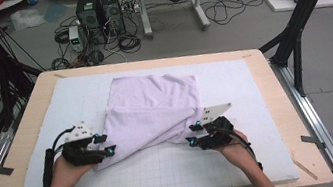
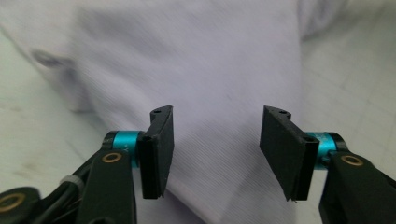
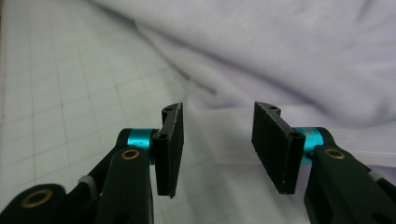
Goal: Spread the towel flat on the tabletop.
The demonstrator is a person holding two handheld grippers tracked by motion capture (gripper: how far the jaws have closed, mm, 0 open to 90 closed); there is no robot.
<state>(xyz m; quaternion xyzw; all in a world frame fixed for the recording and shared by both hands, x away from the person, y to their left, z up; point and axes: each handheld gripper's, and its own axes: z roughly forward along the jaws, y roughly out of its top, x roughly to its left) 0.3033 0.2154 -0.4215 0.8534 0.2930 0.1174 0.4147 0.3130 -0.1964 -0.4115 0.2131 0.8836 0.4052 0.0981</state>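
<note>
Both hands rest low on the desk [image 1: 274, 81], left claw [image 1: 104, 145] and right claw [image 1: 194, 134] gaping beside the lilac cloth [image 1: 152, 111], gripping nothing.

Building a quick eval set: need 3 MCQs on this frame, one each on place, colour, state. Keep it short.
1. Where does the cloth lie?
A. on the white gridded mat
B. on the floor
C. draped over a box

2. What colour is the cloth?
A. red
B. pale lilac
C. black

3. How do the left gripper and the right gripper stand?
A. both clamped on the cloth
B. one clamped, one open
C. both open, pads apart

Key: 1 A, the mat's grid shows around it; 2 B, lilac in all views; 3 C, cloth shows through both gaps, unpinched.
</note>
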